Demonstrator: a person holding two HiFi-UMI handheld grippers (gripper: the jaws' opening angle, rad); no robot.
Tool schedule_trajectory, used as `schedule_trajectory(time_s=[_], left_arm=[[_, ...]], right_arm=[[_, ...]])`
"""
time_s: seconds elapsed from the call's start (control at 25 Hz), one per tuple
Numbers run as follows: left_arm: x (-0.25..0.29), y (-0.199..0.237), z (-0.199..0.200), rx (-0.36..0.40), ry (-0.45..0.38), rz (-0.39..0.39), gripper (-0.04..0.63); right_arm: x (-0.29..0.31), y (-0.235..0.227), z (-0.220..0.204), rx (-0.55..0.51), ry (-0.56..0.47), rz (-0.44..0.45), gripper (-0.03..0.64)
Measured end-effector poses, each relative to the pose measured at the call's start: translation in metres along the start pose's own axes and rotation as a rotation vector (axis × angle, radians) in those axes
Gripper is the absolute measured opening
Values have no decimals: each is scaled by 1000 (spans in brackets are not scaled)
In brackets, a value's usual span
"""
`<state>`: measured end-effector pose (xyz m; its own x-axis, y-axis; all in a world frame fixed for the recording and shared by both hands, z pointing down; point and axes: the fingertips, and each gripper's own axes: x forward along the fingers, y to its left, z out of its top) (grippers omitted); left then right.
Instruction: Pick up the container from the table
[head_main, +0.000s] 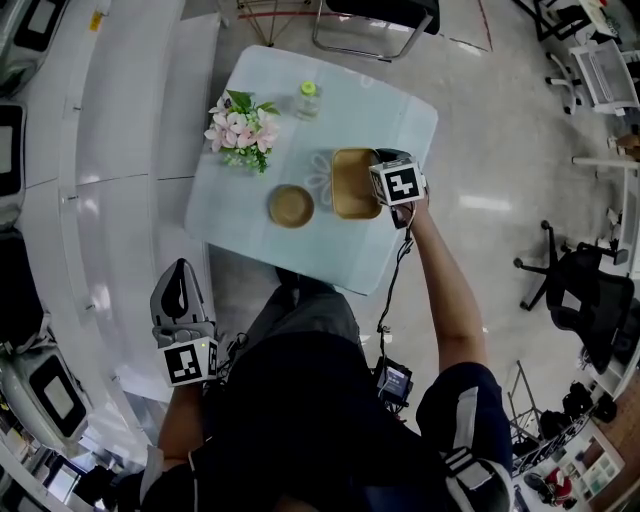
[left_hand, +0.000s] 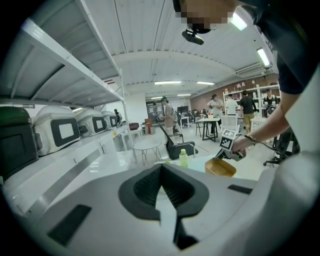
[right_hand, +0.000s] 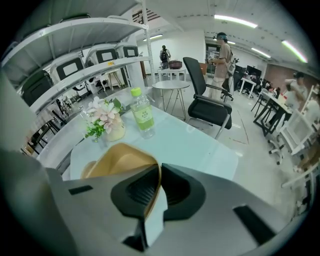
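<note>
Tan, squarish container (head_main: 352, 183) with rounded corners, shallow like a tray. It's over the right side of the pale glass desk (head_main: 400, 120), just right of a round tan bowl (head_main: 290, 206). Right tool (right_hand: 158, 184) is clamped on its right rim, jaws almost together with only that thin edge pinched between them, and the thing hangs tilted. Left tool (left_hand: 161, 186) is closed on nothing, off the desk's near-left corner beside the white shelves (head_main: 110, 150).
</note>
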<state>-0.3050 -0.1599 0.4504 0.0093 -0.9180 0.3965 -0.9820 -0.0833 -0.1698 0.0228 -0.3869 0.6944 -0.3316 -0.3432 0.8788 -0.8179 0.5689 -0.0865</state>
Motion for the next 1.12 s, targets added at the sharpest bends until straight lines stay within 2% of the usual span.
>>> schedule_trajectory(time_s=[0.52,0.64,0.8,1.12], left_arm=[[-9,-10,9,3,-57,-52,3],[-13,-11,10,6,-67,-61,3],[-20,-11,12,8,-82,-69,3],[-32,-16,20,10,-117,-86,3]], right_arm=[[-81,43,2,54,-57,48,17],[-93,43,-6,35,-41,22,17],[-114,56,-10,54,-36,28,17],[-160,72,-14,66,-88,20,17]])
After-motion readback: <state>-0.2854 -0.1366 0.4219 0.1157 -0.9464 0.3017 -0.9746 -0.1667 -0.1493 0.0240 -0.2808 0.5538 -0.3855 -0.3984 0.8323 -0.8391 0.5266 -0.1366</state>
